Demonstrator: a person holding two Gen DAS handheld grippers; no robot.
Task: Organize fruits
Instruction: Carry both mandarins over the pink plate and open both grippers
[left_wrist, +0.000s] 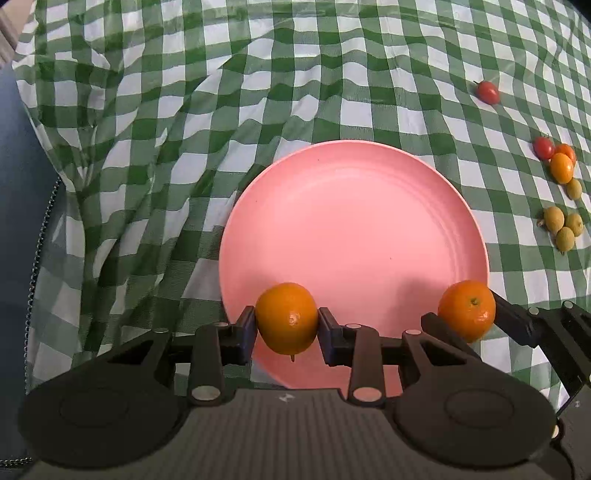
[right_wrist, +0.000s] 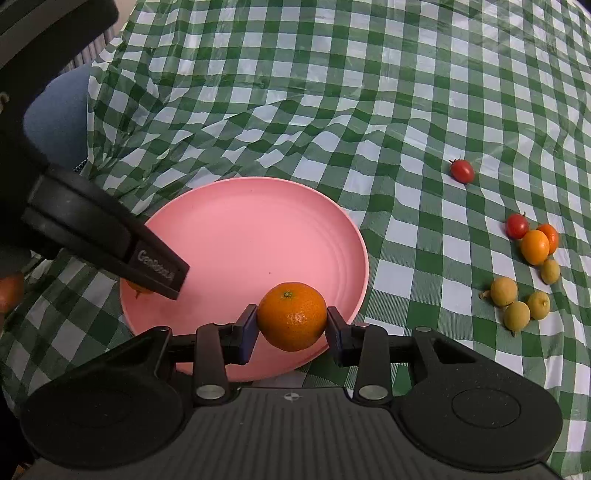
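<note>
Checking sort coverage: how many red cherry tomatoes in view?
2. One cherry tomato lies alone on the cloth; the other tomato touches the loose orange fruits. None visible on the plate.

Only one piece of lettering legible – pale print on the black finger of the left gripper, reaching in from the left over the near-left part of the pink plate in the right wrist view. Reads roughly "GenRobot.AI", last letters blurred – not certain. Small round crosshair mark on each ribbed gripper body, near edge, centre. Nothing else readable.
</note>
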